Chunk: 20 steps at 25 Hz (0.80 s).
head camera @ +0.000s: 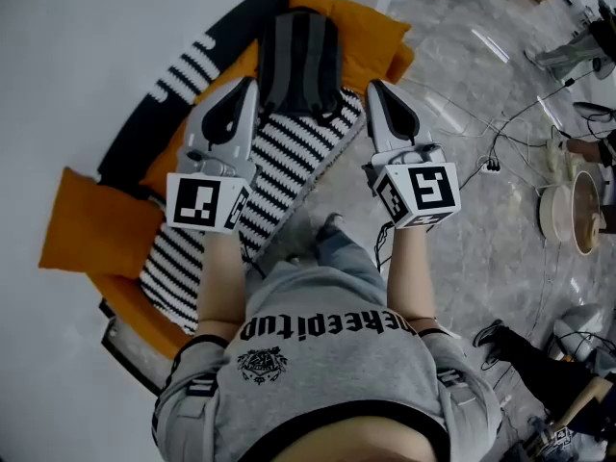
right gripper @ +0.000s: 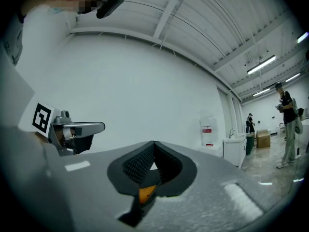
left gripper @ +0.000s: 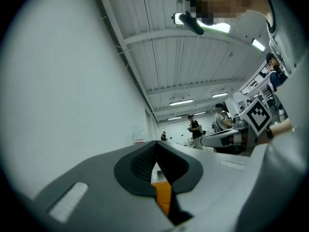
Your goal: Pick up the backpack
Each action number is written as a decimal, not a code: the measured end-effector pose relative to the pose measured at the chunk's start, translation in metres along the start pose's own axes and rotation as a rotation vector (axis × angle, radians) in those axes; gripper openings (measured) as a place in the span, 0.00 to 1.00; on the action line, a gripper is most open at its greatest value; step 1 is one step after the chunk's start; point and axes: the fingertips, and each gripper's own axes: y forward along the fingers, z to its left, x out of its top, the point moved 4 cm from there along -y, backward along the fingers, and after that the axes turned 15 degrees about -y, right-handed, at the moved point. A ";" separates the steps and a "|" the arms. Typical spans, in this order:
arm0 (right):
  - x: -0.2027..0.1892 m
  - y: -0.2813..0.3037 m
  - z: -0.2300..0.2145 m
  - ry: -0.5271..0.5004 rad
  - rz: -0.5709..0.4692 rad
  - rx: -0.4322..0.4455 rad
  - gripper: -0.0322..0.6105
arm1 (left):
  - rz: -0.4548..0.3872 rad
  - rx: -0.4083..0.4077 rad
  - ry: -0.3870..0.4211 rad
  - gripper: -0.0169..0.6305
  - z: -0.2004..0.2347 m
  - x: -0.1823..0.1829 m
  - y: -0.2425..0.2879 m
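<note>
Pickup not started: the backpack (head camera: pixel 300 61) lies on the sofa (head camera: pixel 87 229), upper centre of frame. Left tool (head camera: pixel 252 82) and right tool (head camera: pixel 373 84) are both clenched, empty. Grasp and lift remain.

Dark grey backpack (head camera: pixel 300 61), lying on striped sofa seat, against orange cushion

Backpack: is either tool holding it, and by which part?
Nothing is held. The left tool and right tool are both shut and empty; the backpack lies on the sofa.
</note>
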 end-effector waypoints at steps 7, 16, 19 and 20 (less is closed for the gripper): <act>-0.012 0.024 -0.040 0.001 -0.015 0.039 0.05 | -0.014 0.037 0.006 0.05 -0.004 -0.007 0.042; -0.026 0.042 -0.080 0.005 -0.029 0.088 0.05 | -0.012 0.086 0.027 0.05 -0.013 -0.016 0.080; -0.033 0.043 -0.088 0.009 -0.027 0.101 0.05 | -0.010 0.096 0.027 0.05 -0.018 -0.022 0.087; -0.035 0.045 -0.091 0.011 -0.025 0.104 0.05 | -0.006 0.097 0.025 0.05 -0.019 -0.024 0.090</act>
